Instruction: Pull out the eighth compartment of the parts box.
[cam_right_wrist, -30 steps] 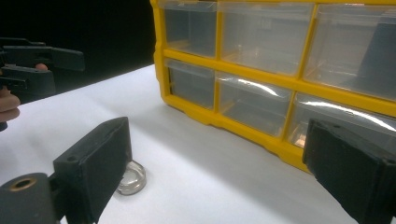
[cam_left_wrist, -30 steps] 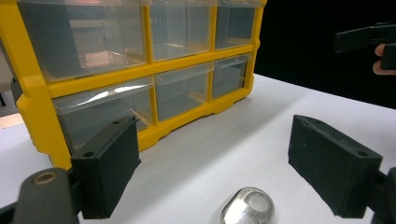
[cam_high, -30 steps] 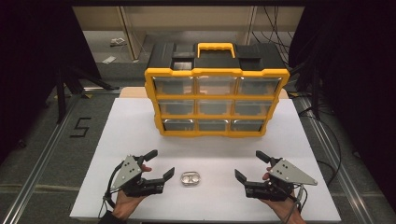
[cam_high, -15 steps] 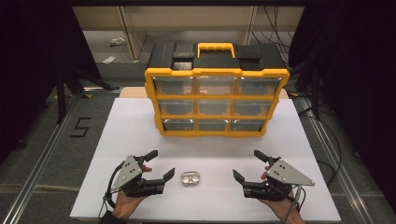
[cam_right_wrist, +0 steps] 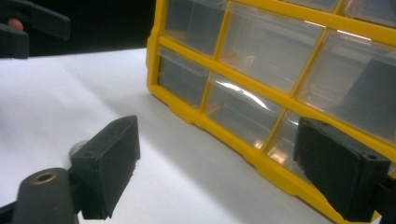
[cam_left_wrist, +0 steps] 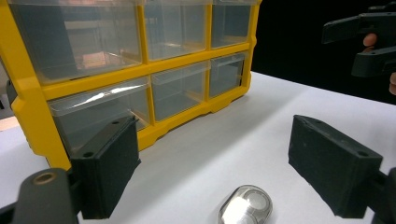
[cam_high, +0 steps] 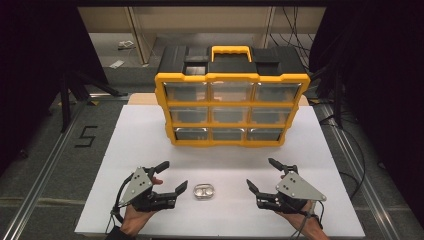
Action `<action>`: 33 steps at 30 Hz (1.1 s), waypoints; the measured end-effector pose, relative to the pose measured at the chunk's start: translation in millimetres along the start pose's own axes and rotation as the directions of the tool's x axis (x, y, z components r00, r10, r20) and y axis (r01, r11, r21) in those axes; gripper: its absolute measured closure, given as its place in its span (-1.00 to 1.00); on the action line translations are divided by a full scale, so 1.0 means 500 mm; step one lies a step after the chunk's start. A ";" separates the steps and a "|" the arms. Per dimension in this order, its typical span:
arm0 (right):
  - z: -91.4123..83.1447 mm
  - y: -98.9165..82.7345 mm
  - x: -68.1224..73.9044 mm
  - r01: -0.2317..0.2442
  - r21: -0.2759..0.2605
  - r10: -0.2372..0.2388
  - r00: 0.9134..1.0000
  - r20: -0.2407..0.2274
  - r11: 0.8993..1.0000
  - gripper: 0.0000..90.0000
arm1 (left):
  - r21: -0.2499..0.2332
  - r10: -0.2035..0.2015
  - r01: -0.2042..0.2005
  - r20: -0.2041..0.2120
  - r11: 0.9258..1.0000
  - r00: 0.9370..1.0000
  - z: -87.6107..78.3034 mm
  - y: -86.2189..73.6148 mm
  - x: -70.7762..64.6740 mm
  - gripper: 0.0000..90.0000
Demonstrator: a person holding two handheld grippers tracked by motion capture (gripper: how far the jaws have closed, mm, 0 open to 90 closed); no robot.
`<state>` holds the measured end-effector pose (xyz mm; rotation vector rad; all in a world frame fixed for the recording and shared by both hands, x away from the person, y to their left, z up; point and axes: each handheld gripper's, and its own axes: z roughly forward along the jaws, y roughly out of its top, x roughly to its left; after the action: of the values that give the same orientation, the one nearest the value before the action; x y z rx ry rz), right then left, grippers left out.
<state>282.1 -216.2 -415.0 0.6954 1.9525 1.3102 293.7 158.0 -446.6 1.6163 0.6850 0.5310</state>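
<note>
Presently the metal capsule point(cam_high: 204, 191) is lying on the worktop point(cam_high: 150, 135) between both tongs, long axis crosswise. Left tongs point(cam_high: 172, 177), jaws spread, are sitting nearer; right tongs point(cam_high: 261, 175) are likewise standing apart.

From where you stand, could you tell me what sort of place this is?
Probably a lab or workshop recording bench: a white table holds a yellow drawer organizer, with cables and metal rails on the floor around it.
</note>
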 end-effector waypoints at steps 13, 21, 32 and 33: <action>0.024 0.007 0.010 0.111 0.008 -0.111 0.992 0.053 0.994 -0.63 | 0.000 -0.002 0.002 0.003 1.000 1.000 0.000 0.000 -0.001 -0.65; 0.049 0.015 0.020 0.256 0.006 -0.255 0.962 0.099 0.967 -0.61 | 0.006 0.005 -0.005 0.008 1.000 1.000 0.001 -0.001 -0.003 -0.65; 0.101 0.017 0.023 0.417 0.061 -0.421 0.889 0.179 0.907 -0.57 | 0.005 0.004 -0.004 0.006 1.000 1.000 0.000 -0.001 -0.002 -0.65; 0.104 0.017 0.022 0.417 0.065 -0.421 0.889 0.180 0.907 -0.56 | 0.005 0.006 -0.006 0.007 1.000 1.000 0.000 -0.001 -0.002 -0.65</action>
<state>316.0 -175.2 -423.5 0.3618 1.8331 0.9199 292.9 157.4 -446.9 1.6242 0.6770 0.5281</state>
